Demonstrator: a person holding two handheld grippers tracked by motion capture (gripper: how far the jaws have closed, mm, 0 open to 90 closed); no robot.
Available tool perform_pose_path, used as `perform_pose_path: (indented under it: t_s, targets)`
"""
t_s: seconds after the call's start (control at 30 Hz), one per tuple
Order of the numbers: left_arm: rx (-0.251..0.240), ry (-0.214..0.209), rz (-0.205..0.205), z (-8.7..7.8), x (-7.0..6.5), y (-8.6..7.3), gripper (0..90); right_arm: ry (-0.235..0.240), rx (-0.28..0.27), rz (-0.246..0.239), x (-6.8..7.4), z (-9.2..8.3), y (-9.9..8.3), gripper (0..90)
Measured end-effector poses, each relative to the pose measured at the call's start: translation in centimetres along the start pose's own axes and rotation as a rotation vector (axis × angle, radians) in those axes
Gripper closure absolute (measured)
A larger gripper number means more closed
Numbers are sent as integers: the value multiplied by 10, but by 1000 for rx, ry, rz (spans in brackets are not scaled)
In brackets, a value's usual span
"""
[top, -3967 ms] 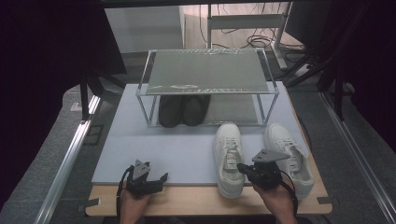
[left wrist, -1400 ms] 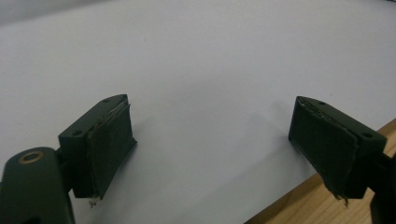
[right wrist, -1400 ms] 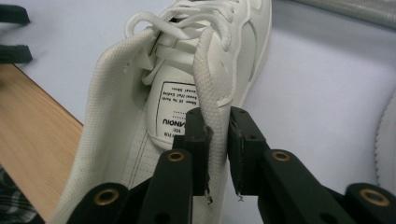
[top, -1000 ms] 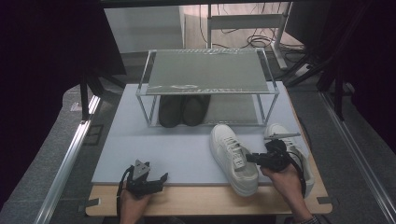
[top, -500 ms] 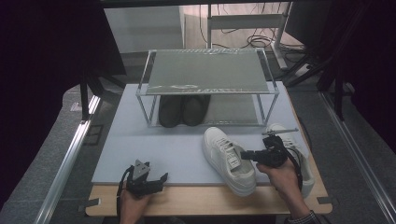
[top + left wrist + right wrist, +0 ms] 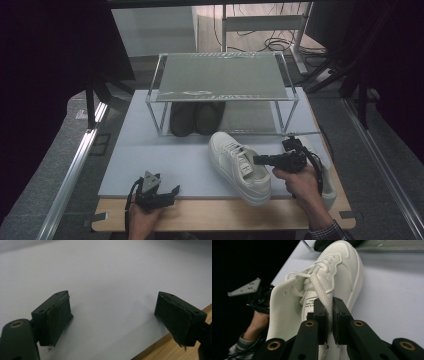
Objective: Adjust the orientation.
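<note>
black gripper (image 6: 329, 322), brass-ringed screws, plaid cuff (image 6: 324, 231).

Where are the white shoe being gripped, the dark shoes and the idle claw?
white shoe (image 6: 227, 150): high view, toe cap.
dark shoes (image 6: 195, 117): high view, under the rack, uppers.
left claw (image 6: 162, 194): high view, between its fingertips.

Dim, soft overhead light — dark surroundings — faint shadows.

Right tongs (image 6: 330, 315) clamped, left tongs (image 6: 120, 320) agape
</note>
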State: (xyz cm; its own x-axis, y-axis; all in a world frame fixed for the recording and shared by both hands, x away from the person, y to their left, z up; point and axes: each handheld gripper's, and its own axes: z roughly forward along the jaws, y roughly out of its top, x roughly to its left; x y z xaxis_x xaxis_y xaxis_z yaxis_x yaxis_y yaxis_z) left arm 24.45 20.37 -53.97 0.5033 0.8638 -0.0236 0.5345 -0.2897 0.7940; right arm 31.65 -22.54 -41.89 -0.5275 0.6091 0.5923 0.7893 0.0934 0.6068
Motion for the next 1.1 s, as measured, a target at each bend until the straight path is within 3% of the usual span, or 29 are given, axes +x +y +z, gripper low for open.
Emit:
perform_pose_path:
  t_s: [0.53, 1.1]
  targets:
    - [-3, 1, -2, 0, 0, 0, 134, 83, -42, 6, 14, -13, 26, 826]
    - [0, 0, 0, 0, 0, 0, 134, 158, -83, -4, 40, -28, 57, 826]
